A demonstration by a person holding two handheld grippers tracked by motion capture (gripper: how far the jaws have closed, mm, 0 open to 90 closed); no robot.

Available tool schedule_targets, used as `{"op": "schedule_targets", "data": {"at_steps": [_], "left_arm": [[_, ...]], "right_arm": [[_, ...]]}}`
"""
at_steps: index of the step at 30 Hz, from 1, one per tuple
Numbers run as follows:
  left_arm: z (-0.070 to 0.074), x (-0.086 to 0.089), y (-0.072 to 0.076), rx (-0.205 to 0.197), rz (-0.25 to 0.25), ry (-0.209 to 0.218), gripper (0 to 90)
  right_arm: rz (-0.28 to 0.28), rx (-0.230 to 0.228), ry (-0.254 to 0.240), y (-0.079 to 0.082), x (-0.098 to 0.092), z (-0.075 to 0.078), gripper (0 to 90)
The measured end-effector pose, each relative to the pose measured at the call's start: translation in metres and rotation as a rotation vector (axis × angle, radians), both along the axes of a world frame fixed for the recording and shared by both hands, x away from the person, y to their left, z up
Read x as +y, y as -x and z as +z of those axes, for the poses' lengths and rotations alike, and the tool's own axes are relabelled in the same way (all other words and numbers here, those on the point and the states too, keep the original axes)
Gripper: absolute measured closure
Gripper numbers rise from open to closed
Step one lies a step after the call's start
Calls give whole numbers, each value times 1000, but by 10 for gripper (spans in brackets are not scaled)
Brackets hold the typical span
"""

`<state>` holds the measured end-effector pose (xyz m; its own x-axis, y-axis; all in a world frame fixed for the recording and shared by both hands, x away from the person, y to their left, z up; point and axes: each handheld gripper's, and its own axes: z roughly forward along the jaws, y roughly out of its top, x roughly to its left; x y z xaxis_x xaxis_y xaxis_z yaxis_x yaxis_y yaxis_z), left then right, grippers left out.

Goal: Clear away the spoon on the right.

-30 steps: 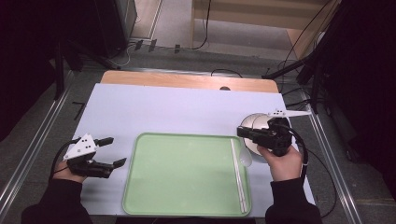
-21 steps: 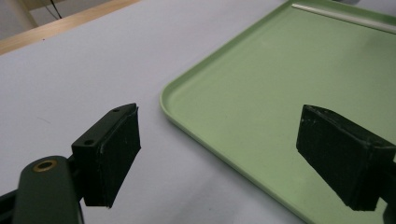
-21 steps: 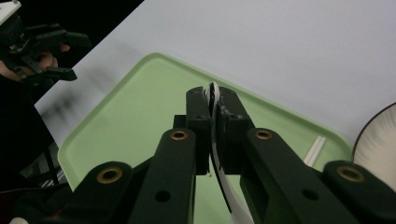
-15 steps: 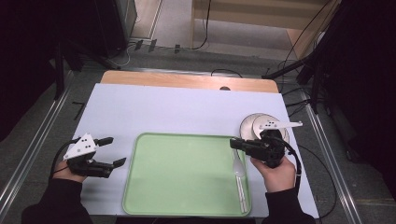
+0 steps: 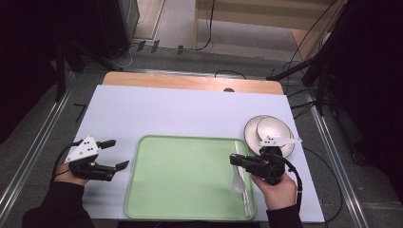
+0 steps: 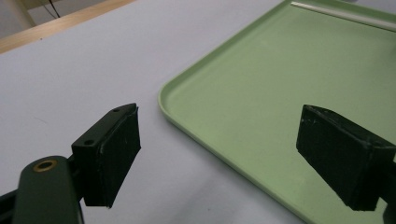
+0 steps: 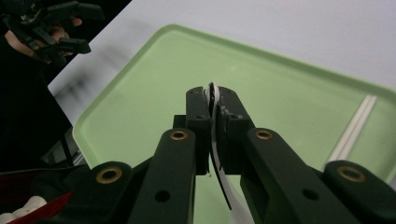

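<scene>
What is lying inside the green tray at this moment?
The green tray holds a pair of pale chopsticks along its right edge. The right gripper holds a white spoon over them, hiding part of them. The rest looks bare.

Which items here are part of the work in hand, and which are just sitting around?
In use: white spoon clamped in the right gripper; green tray below it; chopsticks on the tray.
Idle: bowl on plate; left gripper, open, beside the tray.

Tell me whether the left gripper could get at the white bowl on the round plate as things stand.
Probably not easily. The left gripper sits open beyond the green tray's left edge, while the white bowl lies at the far right, past the right gripper holding a white spoon.
</scene>
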<state>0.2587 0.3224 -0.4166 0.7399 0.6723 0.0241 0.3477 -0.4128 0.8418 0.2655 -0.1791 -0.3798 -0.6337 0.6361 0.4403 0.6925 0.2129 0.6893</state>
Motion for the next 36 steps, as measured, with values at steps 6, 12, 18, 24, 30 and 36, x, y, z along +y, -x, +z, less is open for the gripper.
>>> {"op": "schedule_targets", "data": {"at_steps": [6,12,18,24,30,36], "left_arm": [[0,0,0,2,-3,-1,135],[0,0,0,1,-3,-2,134],[0,-1,-1,3,-3,-2,134],[-1,-2,-1,3,-8,-6,135],[-1,-3,-2,4,-5,-4,135],[-1,-4,-2,6,-10,-9,134]], "right_arm": [[26,41,36,2,10,-13,856],[30,81,43,-5,14,-25,855],[20,94,54,-10,13,-33,845],[22,136,61,-18,12,-44,833],[18,144,79,-26,12,-52,814],[17,158,117,-34,16,-61,791]]}}
